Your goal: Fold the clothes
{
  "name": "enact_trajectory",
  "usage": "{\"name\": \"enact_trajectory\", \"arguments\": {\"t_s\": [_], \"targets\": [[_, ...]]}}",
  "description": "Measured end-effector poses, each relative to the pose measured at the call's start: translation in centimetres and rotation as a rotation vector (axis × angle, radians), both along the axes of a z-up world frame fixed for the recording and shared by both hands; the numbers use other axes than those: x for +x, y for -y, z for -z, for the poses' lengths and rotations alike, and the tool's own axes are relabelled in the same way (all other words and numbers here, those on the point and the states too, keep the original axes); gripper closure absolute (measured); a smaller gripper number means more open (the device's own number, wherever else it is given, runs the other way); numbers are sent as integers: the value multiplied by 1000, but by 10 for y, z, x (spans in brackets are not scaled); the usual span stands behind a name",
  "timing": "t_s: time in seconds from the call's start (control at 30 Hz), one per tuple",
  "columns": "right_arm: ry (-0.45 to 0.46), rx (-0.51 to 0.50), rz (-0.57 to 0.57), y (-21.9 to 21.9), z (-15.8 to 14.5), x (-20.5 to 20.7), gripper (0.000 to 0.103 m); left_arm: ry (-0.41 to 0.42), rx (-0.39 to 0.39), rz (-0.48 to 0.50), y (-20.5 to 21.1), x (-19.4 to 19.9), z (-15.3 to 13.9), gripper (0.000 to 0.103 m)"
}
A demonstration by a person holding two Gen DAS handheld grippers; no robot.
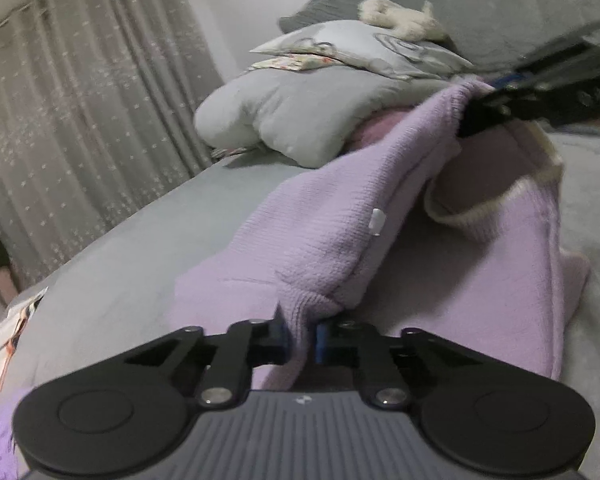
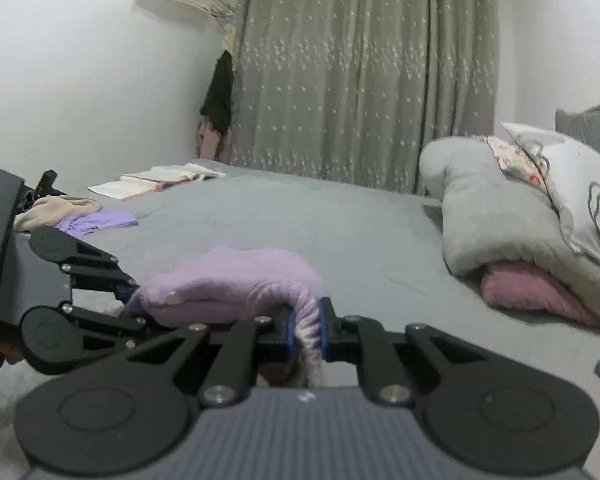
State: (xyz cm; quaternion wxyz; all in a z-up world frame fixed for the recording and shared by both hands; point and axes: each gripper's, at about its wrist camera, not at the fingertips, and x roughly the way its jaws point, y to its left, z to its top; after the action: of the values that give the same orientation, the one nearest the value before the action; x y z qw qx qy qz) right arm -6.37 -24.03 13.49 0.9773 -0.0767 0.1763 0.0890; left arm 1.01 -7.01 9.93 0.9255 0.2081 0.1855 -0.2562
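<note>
A lilac knit sweater with a cream neckline is lifted over the grey bed. My left gripper is shut on a ribbed edge of it, and the fabric stretches up to my right gripper, which pinches the far end at the upper right. In the right wrist view my right gripper is shut on a ribbed lilac fold of the sweater. The left gripper holds the same fabric at the left. Most of the sweater's body hangs hidden below the grippers.
Grey and pink pillows with a printed cushion are stacked at the bed's head. A small lilac garment, a beige cloth and open books lie at the far side. Grey curtains hang behind.
</note>
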Motion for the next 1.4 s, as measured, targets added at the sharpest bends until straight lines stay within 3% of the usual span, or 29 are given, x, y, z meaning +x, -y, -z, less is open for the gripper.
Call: {"name": "enact_trajectory", "arguments": {"t_s": [0.17, 0.47, 0.53, 0.63, 0.7, 0.77, 1.1, 1.23, 1.27, 1.33, 1.37, 1.4], "targets": [[42, -23, -16, -7, -5, -8, 93, 26, -72, -65, -10, -1, -14, 98], [33, -12, -16, -8, -2, -11, 90, 45, -159, -126, -23, -1, -26, 98], [29, -14, -13, -10, 0, -12, 82, 52, -191, -150, -29, -1, -31, 98], [24, -18, -7, -12, 2, -13, 57, 70, -234, -179, -40, -3, -38, 99], [26, -15, 0, -11, 3, -14, 23, 75, -279, -200, -48, -4, -45, 99], [24, -5, 0, -10, 4, -16, 12, 80, -308, -215, -56, -4, -50, 99], [-160, -40, -39, -22, 35, -8, 1, 115, -417, -278, -79, -13, -64, 100], [-176, -25, -38, -23, 39, -4, 1, 134, -430, -286, -87, -17, -69, 100], [-173, -21, -38, -24, 39, -4, 6, 139, -433, -287, -88, -18, -70, 100], [-166, -11, -38, -25, 39, -4, 37, 148, -441, -291, -92, -21, -72, 100], [-163, -7, -38, -26, 39, -4, 62, 152, -445, -294, -93, -22, -73, 100], [-156, -2, -37, -27, 38, -5, 78, 156, -449, -300, -96, -23, -74, 100]]}}
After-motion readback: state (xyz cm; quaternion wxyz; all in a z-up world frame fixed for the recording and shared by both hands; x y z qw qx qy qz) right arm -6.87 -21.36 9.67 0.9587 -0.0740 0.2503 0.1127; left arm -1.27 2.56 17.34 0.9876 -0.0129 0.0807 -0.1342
